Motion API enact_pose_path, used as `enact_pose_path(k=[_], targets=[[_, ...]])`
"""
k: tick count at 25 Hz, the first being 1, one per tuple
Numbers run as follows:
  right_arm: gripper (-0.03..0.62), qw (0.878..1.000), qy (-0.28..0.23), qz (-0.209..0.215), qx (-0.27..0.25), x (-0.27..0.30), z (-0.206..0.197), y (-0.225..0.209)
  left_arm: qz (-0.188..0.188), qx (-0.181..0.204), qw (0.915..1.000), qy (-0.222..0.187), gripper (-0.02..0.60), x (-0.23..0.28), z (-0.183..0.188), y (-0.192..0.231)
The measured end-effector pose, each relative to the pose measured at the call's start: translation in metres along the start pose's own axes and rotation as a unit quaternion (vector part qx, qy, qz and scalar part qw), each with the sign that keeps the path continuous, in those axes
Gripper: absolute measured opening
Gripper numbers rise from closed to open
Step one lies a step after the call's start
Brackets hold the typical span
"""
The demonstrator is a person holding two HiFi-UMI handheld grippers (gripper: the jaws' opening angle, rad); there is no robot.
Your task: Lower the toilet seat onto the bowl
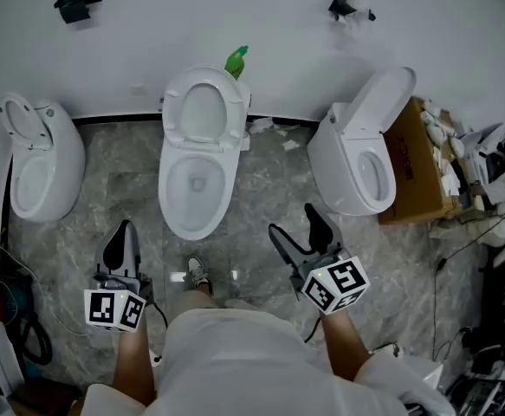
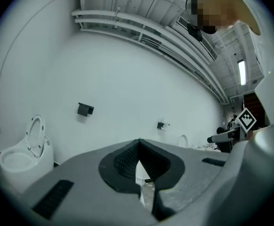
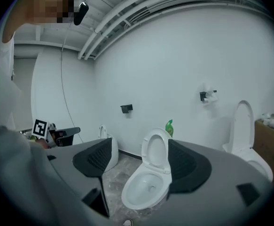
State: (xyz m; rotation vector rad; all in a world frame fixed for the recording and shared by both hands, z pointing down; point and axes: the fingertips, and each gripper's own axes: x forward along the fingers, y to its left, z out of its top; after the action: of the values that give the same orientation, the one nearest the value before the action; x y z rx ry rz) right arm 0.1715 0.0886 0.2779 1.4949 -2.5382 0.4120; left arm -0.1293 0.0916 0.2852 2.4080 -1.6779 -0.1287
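Head view looks down at a white bowl (image 1: 167, 185) by the far wall (image 1: 235, 7). Its seat (image 1: 235, 115) stands up and leans back toward the wall, so it is not down on the bowl. A green bottle (image 1: 236, 61) sits behind the seat, a bit to the right.

The left gripper (image 1: 125, 226) is near the person, left of the bowl, and does not touch it. Its tongs are pinched together at the tips with nothing in them.

The right gripper (image 1: 294, 219) is near the person, right of the bowl, and does not touch it either. Its tongs are wide apart and hold nothing. In the right gripper view the raised seat and the bowl show between them, farther off.

A shoe (image 1: 198, 274) is on the gray floor (image 1: 261, 189) between the grippers. A left toilet (image 1: 40, 159) and a right toilet (image 1: 347, 159) stand on each side. A brown box (image 1: 412, 163) is just beside the right toilet.
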Motion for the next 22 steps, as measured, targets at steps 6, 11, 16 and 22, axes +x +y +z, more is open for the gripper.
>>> enact_pose_path(k=[6, 11, 16, 22], targets=[[0.345, 1.000, 0.010, -0.020, -0.017, 0.076, 0.027, -0.004, -0.034, -0.012, 0.9993, 0.011, 0.005, 0.080, 0.007, 0.051], [0.344, 0.999, 0.028, -0.033, -0.027, 0.108, 0.033, -0.009, -0.055, -0.024, 0.9980, 0.020, 0.005, 0.118, 0.007, 0.060], [0.344, 0.998, 0.033, -0.009, -0.047, 0.144, 0.048, -0.025, -0.042, -0.030, 0.9985, 0.016, 0.005, 0.142, 0.008, 0.061], [0.345, 0.994, 0.055, 0.035, -0.088, 0.200, 0.049, -0.046, 0.011, -0.032, 0.9991, 0.025, 0.005, 0.141, 0.008, 0.075]])
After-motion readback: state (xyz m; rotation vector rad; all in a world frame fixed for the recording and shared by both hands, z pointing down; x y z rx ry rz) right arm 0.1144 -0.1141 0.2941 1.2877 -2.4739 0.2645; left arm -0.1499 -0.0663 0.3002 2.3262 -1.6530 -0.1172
